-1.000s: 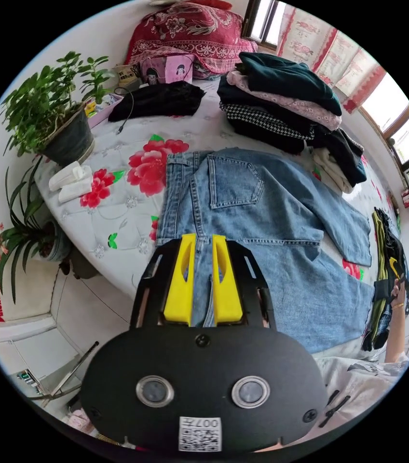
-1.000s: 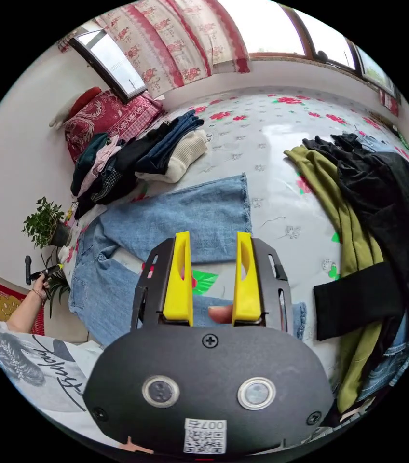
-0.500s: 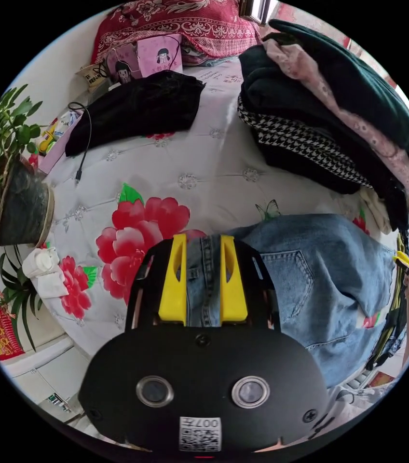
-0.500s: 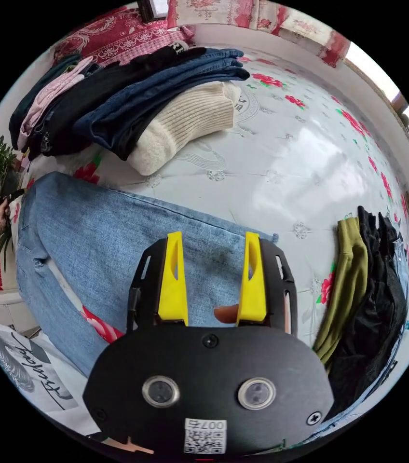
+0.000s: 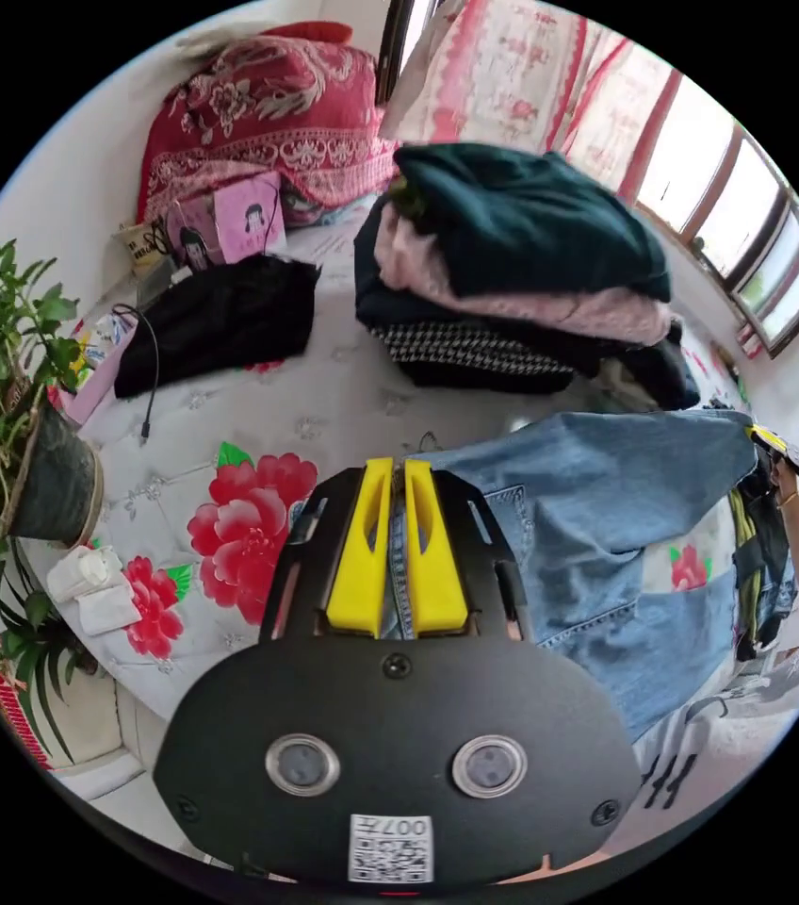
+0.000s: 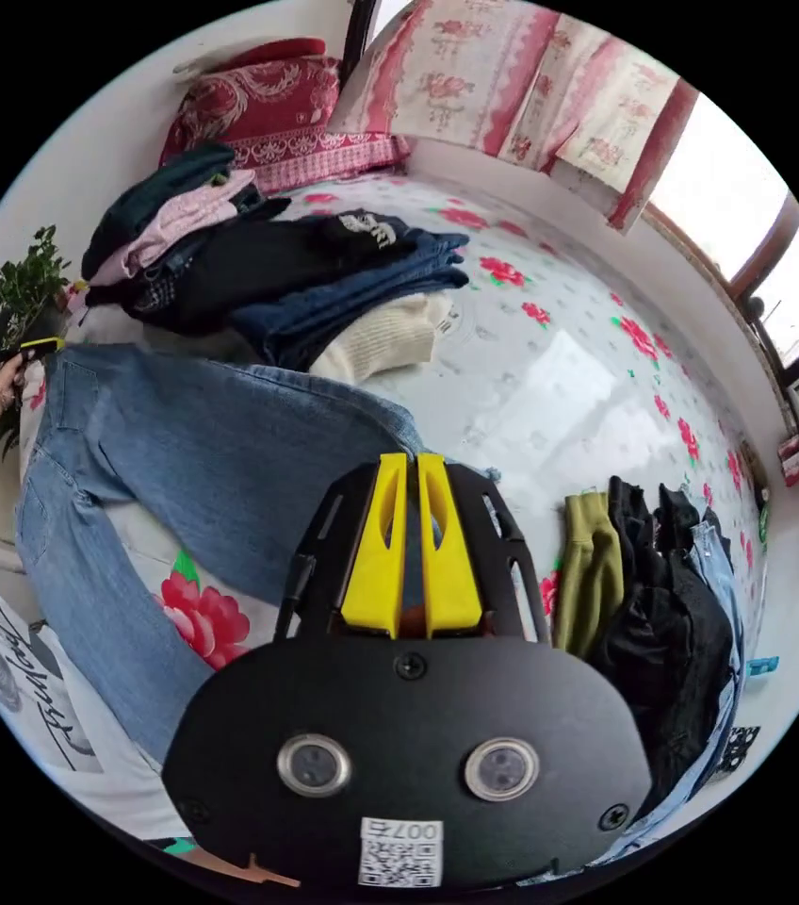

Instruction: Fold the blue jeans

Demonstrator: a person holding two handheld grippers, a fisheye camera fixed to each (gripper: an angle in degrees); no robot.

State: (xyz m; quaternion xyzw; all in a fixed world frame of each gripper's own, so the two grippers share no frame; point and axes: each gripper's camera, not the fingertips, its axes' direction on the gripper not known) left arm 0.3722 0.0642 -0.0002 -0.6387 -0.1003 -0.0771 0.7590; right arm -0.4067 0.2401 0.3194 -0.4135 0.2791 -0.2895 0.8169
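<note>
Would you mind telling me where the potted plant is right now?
In the left gripper view the potted plant stands at the far left edge of the floral bed, just above two white rolled cloths.

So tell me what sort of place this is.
Most likely a bedroom in a home: a white quilted bed cover with red flowers, a red floral pillow against the wall, and stacked folded clothes beside the blue jeans.

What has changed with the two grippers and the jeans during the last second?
The right gripper, open a second ago, has shut its fingers on the hem of one leg of the jeans. The left gripper stays shut on the waistband, and both ends are now raised off the bed. The stacked clothes and the potted plant have stayed in place.
</note>
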